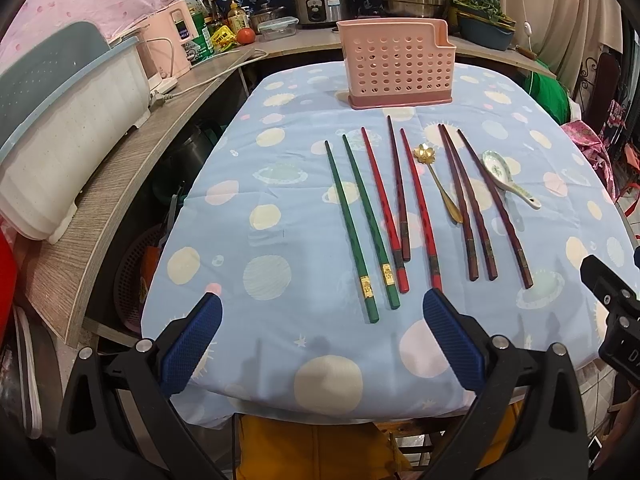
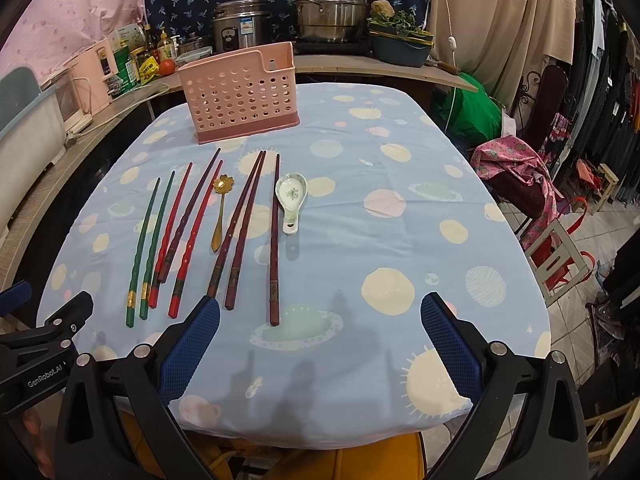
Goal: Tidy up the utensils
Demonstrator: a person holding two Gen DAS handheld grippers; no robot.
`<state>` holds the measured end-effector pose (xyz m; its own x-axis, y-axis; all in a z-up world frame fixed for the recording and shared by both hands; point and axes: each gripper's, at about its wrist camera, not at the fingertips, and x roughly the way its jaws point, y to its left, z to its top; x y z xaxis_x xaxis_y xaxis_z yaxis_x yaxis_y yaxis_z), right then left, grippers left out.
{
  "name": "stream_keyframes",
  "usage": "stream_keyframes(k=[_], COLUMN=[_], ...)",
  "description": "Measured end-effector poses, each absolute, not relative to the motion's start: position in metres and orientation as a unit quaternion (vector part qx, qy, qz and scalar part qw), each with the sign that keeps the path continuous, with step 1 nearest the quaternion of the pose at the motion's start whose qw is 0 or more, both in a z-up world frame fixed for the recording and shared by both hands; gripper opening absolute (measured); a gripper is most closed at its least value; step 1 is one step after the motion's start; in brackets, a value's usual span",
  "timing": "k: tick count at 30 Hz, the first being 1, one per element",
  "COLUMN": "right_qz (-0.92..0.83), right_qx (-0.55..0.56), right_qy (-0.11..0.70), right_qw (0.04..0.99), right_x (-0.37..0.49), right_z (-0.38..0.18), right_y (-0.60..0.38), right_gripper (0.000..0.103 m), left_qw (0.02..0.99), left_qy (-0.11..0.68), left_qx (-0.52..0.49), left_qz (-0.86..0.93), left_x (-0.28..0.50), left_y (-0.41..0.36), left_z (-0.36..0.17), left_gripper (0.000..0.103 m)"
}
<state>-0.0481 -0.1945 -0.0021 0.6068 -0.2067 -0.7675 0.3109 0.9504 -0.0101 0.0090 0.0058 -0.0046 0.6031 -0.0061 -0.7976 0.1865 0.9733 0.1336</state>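
Loosely fanned green, red and dark chopsticks [image 1: 400, 208] lie before both gaping, empty grippers [image 1: 322, 304] [image 2: 320, 312].

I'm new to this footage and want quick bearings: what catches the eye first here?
A row of chopsticks on the planet-print tablecloth: green pair leftmost, red ones next, dark brown ones toward the right. Among them lie a gold flower spoon and a white ceramic spoon. Behind stands a pink perforated holder; both grippers hover with jaws open.
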Motion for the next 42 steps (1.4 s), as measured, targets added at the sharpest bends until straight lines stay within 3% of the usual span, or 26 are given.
stream_keyframes(k=[42], right_qz=[-0.141], right_qx=[0.057], right_qy=[0.418], right_qw=[0.896], right_x=[-0.0475], right_z=[0.0007], right_y=[-0.1905], right_gripper=[0.096], left_qw=[0.892], left_qy=[0.438], left_qx=[0.101], left_qz=[-0.054], left_x=[0.0069], left_y=[0.0018], left_z=[-0.0040], left_gripper=[0.096])
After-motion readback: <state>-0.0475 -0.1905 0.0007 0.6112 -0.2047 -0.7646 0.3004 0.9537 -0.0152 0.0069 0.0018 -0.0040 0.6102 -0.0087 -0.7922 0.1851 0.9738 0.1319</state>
